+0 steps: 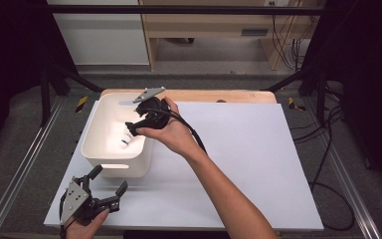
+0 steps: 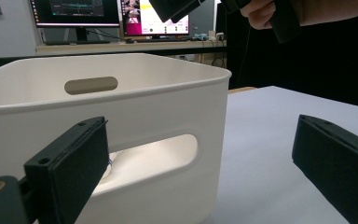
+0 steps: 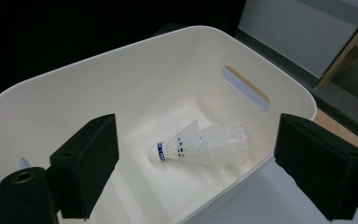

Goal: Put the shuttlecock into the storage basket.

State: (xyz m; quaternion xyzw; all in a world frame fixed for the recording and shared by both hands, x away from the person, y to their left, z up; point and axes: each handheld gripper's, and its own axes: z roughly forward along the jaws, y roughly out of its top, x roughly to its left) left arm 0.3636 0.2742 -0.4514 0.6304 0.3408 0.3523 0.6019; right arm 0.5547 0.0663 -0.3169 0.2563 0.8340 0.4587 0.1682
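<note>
White plastic bin (image 3: pixel 74 93) holds a shuttlecock (image 3: pixel 200 144) lying flat on its floor, cork end pointing at the near wall, feathers at the slotted wall. Above the bin, the right hand-held gripper (image 3: pixel 196 172) gapes wide, empty. Beside the bin, the left hand-held gripper (image 2: pixel 200 168) too.

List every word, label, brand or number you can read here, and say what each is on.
None can be read.
Shuttlecock in the white bin: a blue band with marks near the cork, too small to read.
Monitors behind the bin in the left gripper view: windows on screen, too blurred to read.
</note>
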